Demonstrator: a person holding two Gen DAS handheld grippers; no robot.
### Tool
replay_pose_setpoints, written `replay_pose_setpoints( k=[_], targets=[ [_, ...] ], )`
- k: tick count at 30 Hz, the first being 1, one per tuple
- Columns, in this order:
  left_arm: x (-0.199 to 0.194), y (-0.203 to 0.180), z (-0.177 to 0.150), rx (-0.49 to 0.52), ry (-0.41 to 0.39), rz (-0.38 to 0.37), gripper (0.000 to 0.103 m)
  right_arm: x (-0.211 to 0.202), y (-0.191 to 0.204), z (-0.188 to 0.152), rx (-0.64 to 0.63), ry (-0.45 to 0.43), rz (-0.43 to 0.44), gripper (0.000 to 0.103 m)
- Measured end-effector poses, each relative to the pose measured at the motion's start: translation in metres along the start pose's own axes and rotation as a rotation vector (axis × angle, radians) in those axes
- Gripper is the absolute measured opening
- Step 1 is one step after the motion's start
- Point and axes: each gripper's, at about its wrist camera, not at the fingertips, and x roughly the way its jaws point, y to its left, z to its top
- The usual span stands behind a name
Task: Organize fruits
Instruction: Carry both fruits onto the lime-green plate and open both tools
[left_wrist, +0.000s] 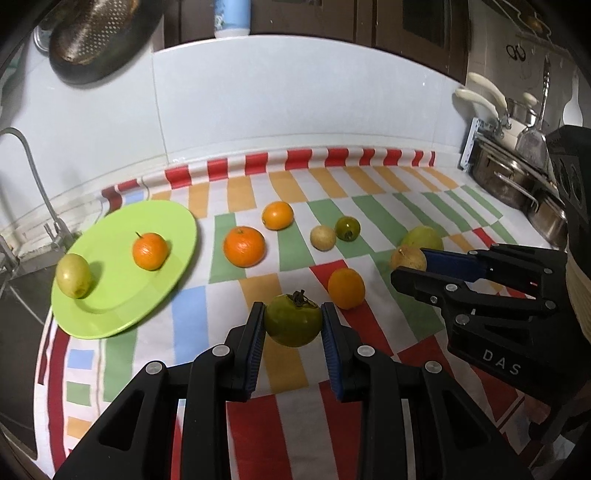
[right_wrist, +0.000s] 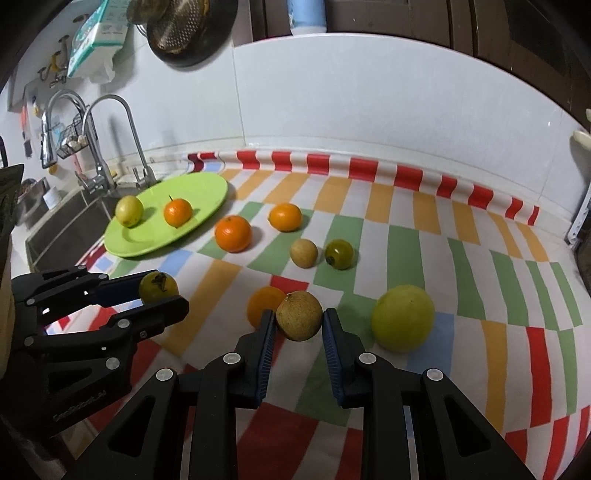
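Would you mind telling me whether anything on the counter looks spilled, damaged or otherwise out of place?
Nothing looks spilled or damaged. The only oddity is the green plate: in the right wrist view its near-left rim juts past the striped cloth toward the sink, so it may sit a little precariously. The fruits look intact.

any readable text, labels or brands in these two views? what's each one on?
"DAS": white letters on the black body of the right hand-held gripper, seen in the left wrist view.
Embossed lettering on the black body of the left hand-held gripper, right wrist view: too faint to read.
Print on the white-and-teal packet hanging on the wall: too blurred.
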Motion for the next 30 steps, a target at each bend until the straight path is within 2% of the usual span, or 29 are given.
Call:
replay_pose_setpoints(
  k=[7,16,30],
  targets=[
    [-0.022,0.017,0.002,-0.005,-0.041,0.018,0.03,-0.015,0.022,0.007,-0.013,-0.042,0.014,0.027],
    [-0.045,0.058,0.002,-0.021,-0.08,0.059,0.03,-0.018,0.062,0.025,-0.039,-0.096,0.047,0.027],
    [-0.054,0.127,0.0,-0.038,-0.076,0.1,0.03,0.009,0.128,0.051,-0.087,-0.101,0.117,0.027]
  ],
)
